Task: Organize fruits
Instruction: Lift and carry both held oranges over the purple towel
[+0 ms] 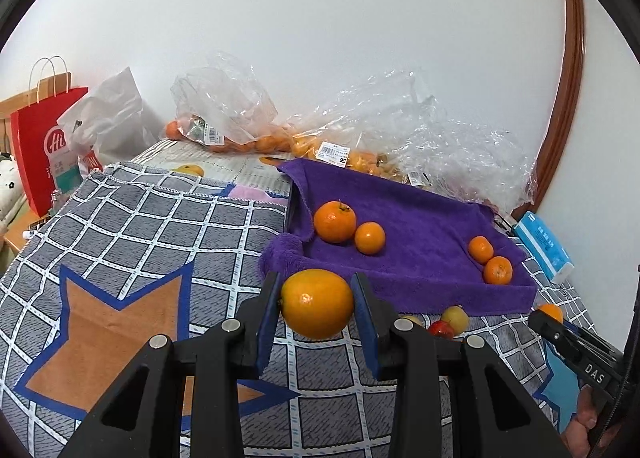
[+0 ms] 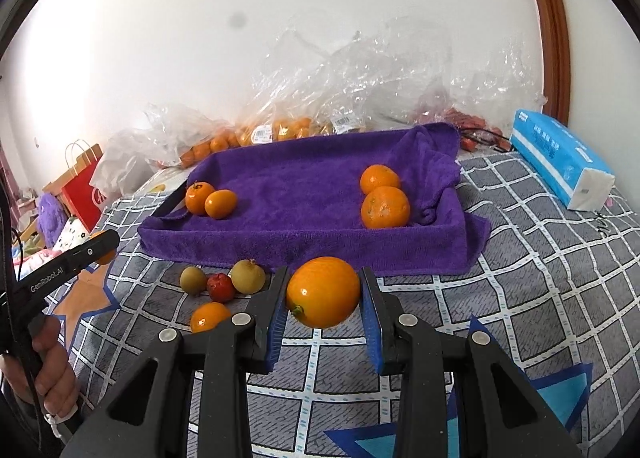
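Observation:
My left gripper (image 1: 316, 284) is shut on a large orange (image 1: 316, 310), held above the checked bedspread just short of the purple towel-lined tray (image 1: 420, 278). My right gripper (image 2: 325, 276) is shut on another orange (image 2: 323, 298), in front of the tray's near wall (image 2: 320, 246). Two oranges (image 2: 210, 198) lie at the tray's left end and two more (image 2: 384, 202) at its right end. Loose on the bedspread lie two yellow-green fruits (image 2: 248, 276), a small red fruit (image 2: 220, 287) and a small orange (image 2: 209, 316). Each gripper shows at the edge of the other's view.
Clear plastic bags of small oranges (image 1: 240, 138) pile up against the wall behind the tray. A blue tissue pack (image 2: 560, 162) lies to the tray's right. A red paper bag (image 1: 44, 146) and white bags stand at the far left. A hand (image 2: 52, 370) grips the left tool.

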